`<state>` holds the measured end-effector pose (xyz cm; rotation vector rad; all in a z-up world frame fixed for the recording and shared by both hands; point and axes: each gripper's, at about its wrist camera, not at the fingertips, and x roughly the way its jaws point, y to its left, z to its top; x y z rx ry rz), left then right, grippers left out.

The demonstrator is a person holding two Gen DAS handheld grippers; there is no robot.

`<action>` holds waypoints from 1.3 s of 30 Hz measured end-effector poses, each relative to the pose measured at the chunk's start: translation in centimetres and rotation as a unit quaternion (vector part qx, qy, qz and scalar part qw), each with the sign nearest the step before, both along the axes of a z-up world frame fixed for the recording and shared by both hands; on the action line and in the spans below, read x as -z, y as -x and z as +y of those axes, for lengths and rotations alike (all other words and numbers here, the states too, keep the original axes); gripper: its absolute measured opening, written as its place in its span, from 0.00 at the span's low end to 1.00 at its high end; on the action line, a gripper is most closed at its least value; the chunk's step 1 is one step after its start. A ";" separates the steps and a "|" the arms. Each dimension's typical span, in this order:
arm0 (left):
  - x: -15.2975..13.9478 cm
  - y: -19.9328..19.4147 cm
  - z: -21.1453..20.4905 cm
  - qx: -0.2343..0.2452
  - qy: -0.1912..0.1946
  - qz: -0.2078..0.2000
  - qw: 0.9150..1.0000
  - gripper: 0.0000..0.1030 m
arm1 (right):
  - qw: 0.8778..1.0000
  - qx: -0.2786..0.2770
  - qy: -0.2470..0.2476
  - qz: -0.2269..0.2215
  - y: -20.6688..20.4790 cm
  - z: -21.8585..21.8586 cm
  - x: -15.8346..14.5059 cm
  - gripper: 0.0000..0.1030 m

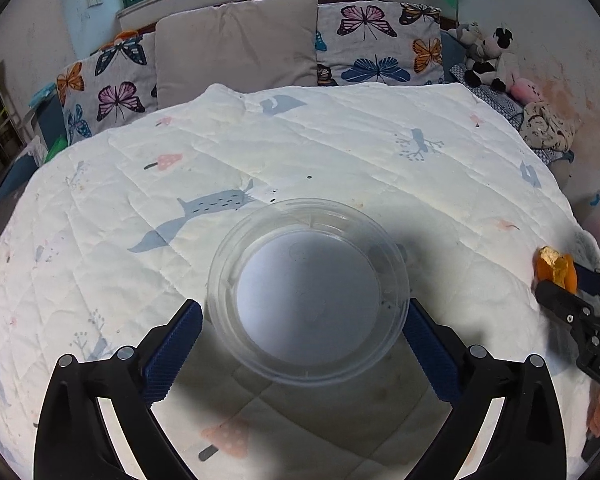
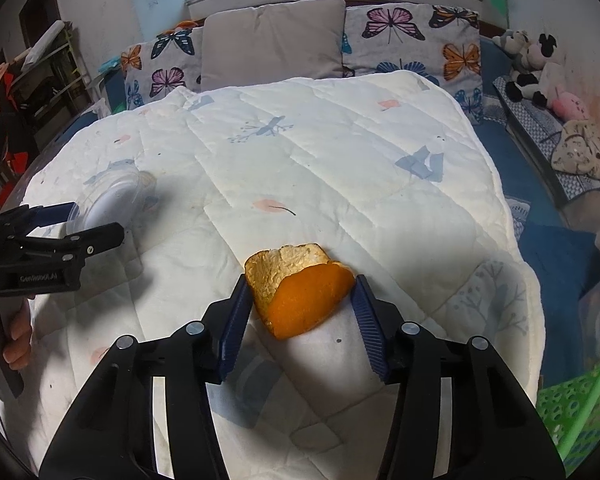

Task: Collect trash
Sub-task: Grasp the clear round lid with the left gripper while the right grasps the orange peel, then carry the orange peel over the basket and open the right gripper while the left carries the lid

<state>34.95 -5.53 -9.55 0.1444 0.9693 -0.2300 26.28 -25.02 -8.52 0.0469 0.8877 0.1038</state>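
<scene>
A clear round plastic container (image 1: pixel 308 300) lies on the white quilt (image 1: pixel 340 140). My left gripper (image 1: pixel 304 308) is open, with its blue pads (image 1: pixel 180 344) on either side of the container's rim, close to it. A piece of orange peel (image 2: pixel 300 292) rests on the quilt near the right edge. My right gripper (image 2: pixel 302 284) is shut on it, with both pads meeting the peel's sides. In the right wrist view, the left gripper (image 2: pixel 96 220) and the container (image 2: pixel 112 196) sit at far left. The left wrist view shows the right gripper (image 1: pixel 548 276) and the peel (image 1: pixel 556 268) at far right.
Butterfly-print and beige pillows (image 1: pixel 236 44) line the head of the bed. Plush toys (image 2: pixel 536 68) sit at the right by the wall. A green perforated basket (image 2: pixel 572 408) stands off the bed's lower right. A person's hand (image 2: pixel 16 340) holds the left gripper.
</scene>
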 end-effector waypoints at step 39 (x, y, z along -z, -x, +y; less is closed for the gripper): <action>-7.1 17.1 -4.4 0.089 0.087 -0.035 0.992 0.84 | 0.998 -0.010 -0.036 -0.051 15.9 -2.3 -6.3 0.33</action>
